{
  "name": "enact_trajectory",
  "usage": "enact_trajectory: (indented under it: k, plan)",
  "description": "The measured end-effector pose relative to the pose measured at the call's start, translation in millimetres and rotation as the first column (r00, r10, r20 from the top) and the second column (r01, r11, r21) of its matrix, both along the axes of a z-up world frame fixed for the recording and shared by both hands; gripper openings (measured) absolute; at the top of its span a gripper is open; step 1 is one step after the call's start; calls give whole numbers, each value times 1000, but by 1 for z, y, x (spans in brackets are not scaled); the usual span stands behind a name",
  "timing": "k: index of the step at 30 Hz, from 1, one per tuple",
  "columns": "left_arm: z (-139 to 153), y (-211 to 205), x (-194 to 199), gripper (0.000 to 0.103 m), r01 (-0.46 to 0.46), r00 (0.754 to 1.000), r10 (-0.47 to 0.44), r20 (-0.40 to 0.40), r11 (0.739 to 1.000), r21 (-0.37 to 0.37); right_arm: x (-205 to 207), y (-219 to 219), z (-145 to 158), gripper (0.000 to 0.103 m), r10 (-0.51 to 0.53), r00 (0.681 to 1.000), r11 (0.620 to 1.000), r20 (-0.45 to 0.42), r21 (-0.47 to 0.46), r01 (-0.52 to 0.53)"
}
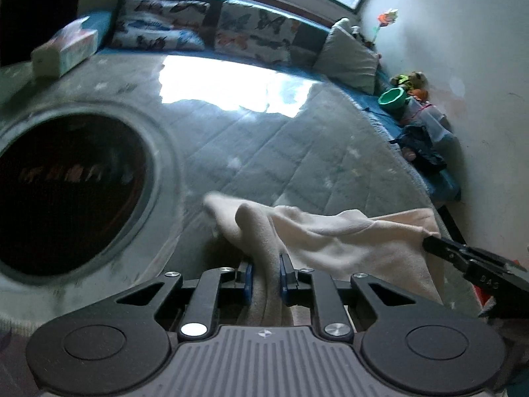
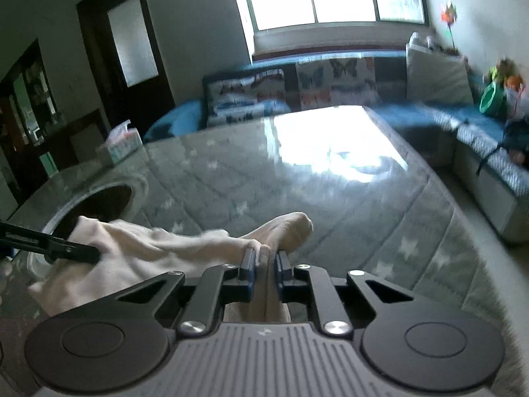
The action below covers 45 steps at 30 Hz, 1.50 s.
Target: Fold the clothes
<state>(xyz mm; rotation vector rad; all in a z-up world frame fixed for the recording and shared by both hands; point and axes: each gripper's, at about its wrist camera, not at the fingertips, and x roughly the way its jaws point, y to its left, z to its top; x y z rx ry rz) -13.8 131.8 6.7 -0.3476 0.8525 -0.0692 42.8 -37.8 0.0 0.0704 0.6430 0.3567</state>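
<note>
Faint pale characters, seemingly "DAS", stand on the black body of the right gripper (image 1: 426,244) where it enters the left wrist view at about (image 1: 489,284). Printing on the tissue box (image 1: 64,49) is too blurred to read. No other text shows.

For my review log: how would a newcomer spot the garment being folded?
Start at the large grey quilted table with the round dark opening. At its near edge hangs a cream cloth, held between the left gripper and right gripper. It is the only pale, limp fabric there.
</note>
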Motion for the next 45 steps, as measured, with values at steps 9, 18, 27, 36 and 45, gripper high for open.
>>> enact_trajectory:
  k: [9,18,27,36,45]
  plan:
    - [21,-39,35,16,80,995,-81,66,997,18,0,-15,42,11,-53,990,996,132,-60,61]
    - [28,-77,78,16,141,985,-145,89,989,52,26,-40,57,11,-133,973,980,186,-122,157]
    - [5,-99,107,16,167,984,-172,49,981,98,64,-58,30,11,-217,968,960,128,-153,235]
    - [-24,-104,107,31,173,985,-175,-10,966,192,89,-61,-24,17,-285,959,936,9,-212,280]
    - [-26,-105,90,41,201,978,-207,4,954,225,61,-26,-21,24,-129,992,975,14,-182,129]
